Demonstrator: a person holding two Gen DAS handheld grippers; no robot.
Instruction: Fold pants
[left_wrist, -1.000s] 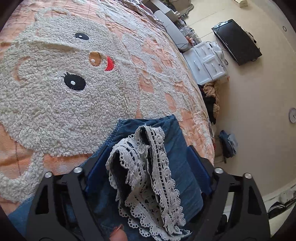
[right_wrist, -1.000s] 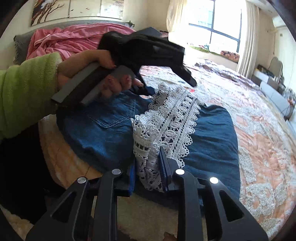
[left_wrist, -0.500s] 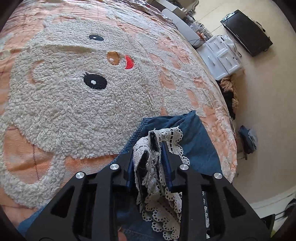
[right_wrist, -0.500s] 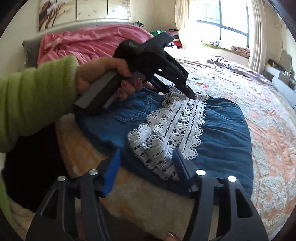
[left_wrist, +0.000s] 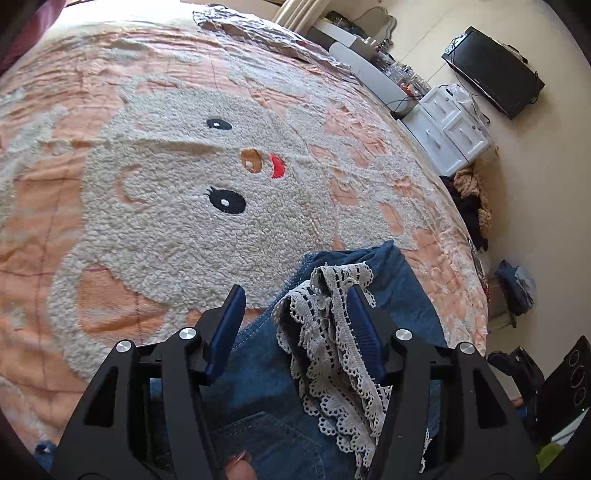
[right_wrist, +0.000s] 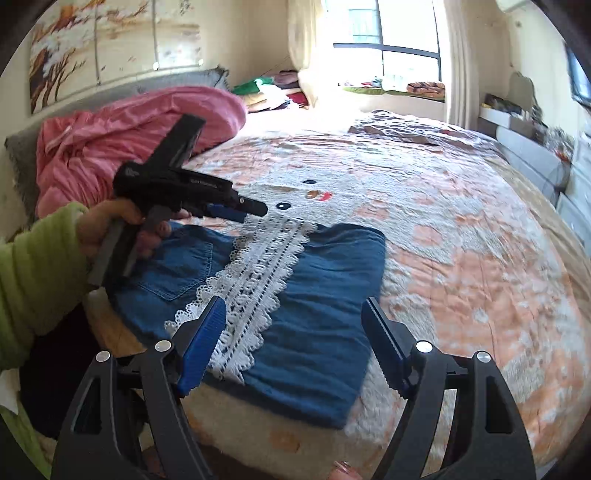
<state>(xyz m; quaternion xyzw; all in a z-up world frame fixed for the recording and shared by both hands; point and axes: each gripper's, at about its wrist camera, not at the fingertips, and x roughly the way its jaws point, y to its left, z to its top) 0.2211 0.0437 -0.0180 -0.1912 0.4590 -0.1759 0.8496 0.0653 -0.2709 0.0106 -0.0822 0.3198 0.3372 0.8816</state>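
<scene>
Folded denim pants with a lace strip lie on the bed. Left tool and right tool, both spread open, grip nothing. Fold apparently complete; next, withdraw toward 6 o'clock.

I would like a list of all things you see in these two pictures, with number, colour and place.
pants: one, blue denim, folded on the near bed edge
lace trim: one strip, white, along the pants
bedspread: one, peach and cream, covering the bed
quilt: one, pink, bunched by the headboard
television: one, black, on the floor
cabinet: one, white, beside the bed
left gripper: black, blue pads, open over the lace
right gripper: black, blue pads, open above the pants
</scene>
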